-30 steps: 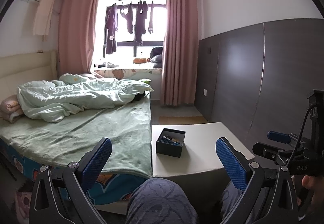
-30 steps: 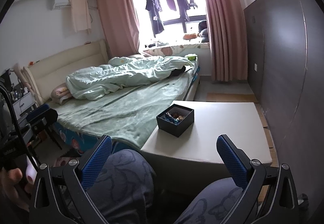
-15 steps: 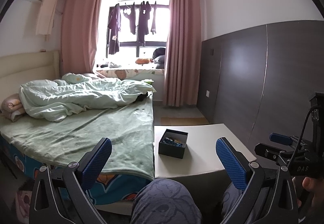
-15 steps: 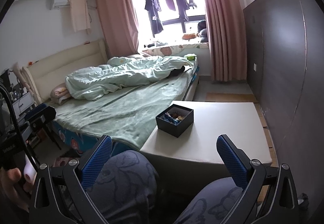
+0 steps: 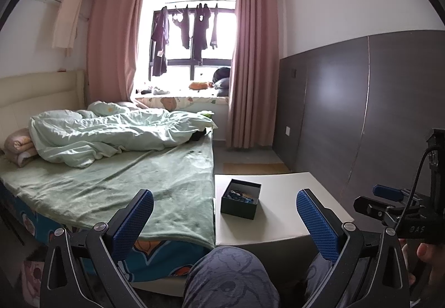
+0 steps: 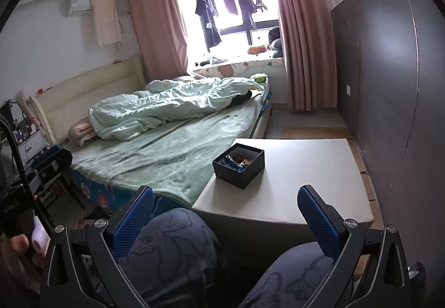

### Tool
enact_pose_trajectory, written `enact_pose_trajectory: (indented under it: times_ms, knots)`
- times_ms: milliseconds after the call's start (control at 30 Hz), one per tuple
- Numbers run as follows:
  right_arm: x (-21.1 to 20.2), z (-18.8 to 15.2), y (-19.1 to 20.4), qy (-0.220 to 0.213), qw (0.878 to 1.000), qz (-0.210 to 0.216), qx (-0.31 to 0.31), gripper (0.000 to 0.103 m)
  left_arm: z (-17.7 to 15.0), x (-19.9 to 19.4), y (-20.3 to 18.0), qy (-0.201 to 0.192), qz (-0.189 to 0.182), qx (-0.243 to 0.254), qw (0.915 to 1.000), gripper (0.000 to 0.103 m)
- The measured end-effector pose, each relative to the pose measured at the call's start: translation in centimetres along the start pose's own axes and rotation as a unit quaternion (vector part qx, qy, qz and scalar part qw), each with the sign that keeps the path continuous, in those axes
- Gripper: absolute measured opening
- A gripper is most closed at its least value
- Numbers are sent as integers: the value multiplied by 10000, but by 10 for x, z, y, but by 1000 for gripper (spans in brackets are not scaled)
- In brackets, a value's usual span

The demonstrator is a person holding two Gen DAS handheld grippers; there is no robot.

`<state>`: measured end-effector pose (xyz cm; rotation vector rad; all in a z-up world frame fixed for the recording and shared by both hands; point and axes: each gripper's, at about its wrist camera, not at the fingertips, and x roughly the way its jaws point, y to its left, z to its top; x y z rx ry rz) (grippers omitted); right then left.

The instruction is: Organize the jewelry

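The bed point(image 6: 172, 152) is butting against the white tabletop point(image 6: 300, 182), where the small black box point(image 6: 238, 165) of tangled jewelry point(image 6: 237, 160) is sitting near that edge. Both tools, left tool point(image 5: 224, 219) and right tool point(image 6: 225, 220), are gaping wide and empty, well back; a clumsy reach is likely to shove the light box off or snag strands together.
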<state>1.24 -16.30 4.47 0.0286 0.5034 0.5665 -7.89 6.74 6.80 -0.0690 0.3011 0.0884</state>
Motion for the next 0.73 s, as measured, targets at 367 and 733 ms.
enact_pose_trajectory:
  times_ms: [367, 733]
  knots:
    - [-2, -1, 1, 16, 10000, -3, 23, 103, 0, -1, 1, -14, -33, -29, 10000, 103]
    - [-2, -2, 4, 28, 10000, -3, 40, 103, -1, -1, 3, -33, -57, -26, 10000, 103]
